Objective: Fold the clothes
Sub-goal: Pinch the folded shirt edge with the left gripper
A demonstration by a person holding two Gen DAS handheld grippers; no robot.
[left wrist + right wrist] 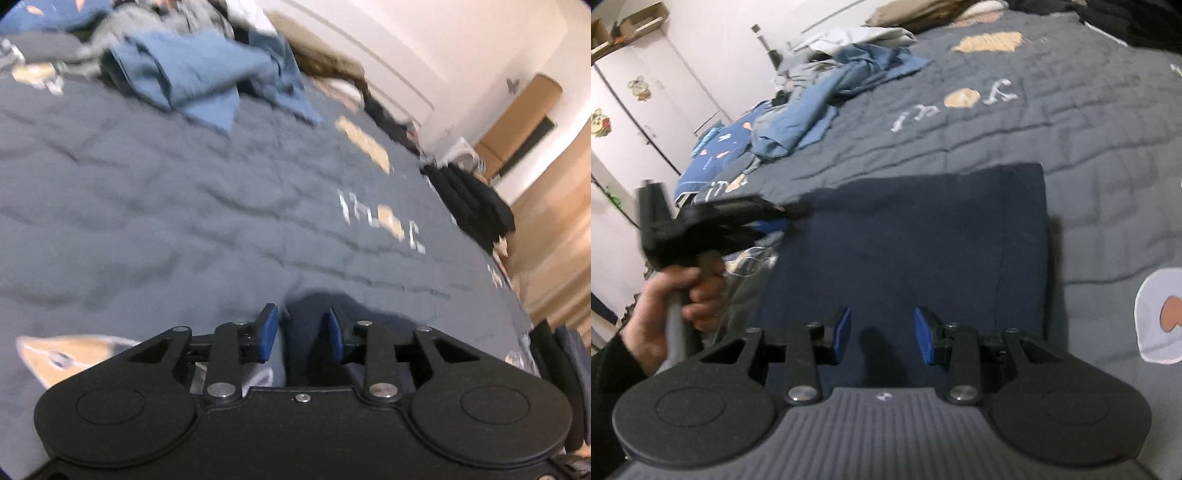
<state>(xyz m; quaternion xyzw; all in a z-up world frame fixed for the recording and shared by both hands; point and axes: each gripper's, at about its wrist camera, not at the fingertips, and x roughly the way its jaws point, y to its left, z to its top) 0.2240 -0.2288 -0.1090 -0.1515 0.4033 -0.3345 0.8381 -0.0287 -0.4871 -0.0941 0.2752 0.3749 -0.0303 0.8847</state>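
A folded dark navy garment [905, 251] lies flat as a rectangle on the grey quilted bed cover [1089, 155]. My right gripper [882, 332] hovers open over its near edge, with nothing between the blue pads. My left gripper [779, 221], blurred and held by a person's hand [683, 295], sits at the garment's left edge. In the left wrist view that left gripper [303, 332] stands open, a fold of the navy garment [310, 332] lying between its pads without being pinched.
A heap of light blue clothes [812, 110] [184, 81] lies at the far side of the bed, next to a blue patterned cloth [713, 155]. Black clothes [472, 206] hang over the bed's edge beside a wooden floor [554, 240]. A white wardrobe [646, 92] stands behind.
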